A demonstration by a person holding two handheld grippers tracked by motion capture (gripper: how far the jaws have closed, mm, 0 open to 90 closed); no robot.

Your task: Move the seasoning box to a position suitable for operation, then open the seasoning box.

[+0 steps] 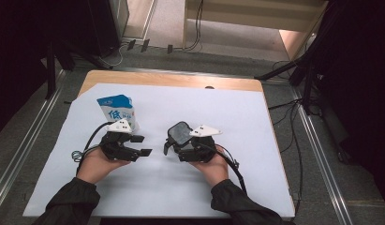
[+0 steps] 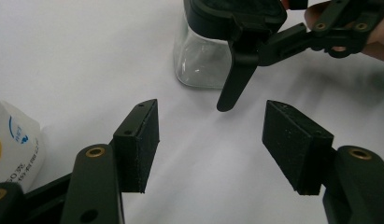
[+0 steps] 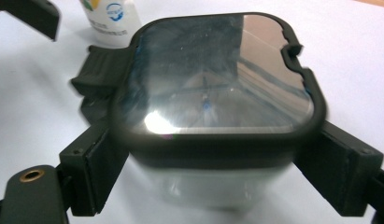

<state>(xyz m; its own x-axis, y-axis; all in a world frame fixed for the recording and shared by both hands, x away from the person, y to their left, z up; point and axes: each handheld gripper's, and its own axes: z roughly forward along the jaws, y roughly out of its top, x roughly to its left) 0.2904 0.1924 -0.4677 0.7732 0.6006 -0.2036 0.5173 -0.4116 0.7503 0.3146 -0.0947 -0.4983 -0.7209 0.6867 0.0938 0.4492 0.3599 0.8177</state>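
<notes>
A clear container (image 3: pixel 213 186) with a dark-rimmed see-through lid (image 3: pixel 217 79) sits on the white sheet, and my right gripper (image 3: pixel 217 175) is shut on its sides, one pad on each side. In the high view the container (image 1: pixel 180 132) is at the middle of the table, in front of the right gripper (image 1: pixel 181 143). A black latch flap (image 2: pixel 235 81) hangs down from the lid. My left gripper (image 2: pixel 215 140) stands open with nothing between its jaws, a short way from the container (image 2: pixel 201 58). A blue and white milk carton (image 1: pixel 116 111) stands just behind the left gripper (image 1: pixel 141 145).
A white sheet (image 1: pixel 227 112) covers most of the wooden table (image 1: pixel 171 79). The carton (image 2: pixel 12 149) is close beside the left jaw. Cables trail from both grippers toward the person. Dark stands and cables ring the table on the floor.
</notes>
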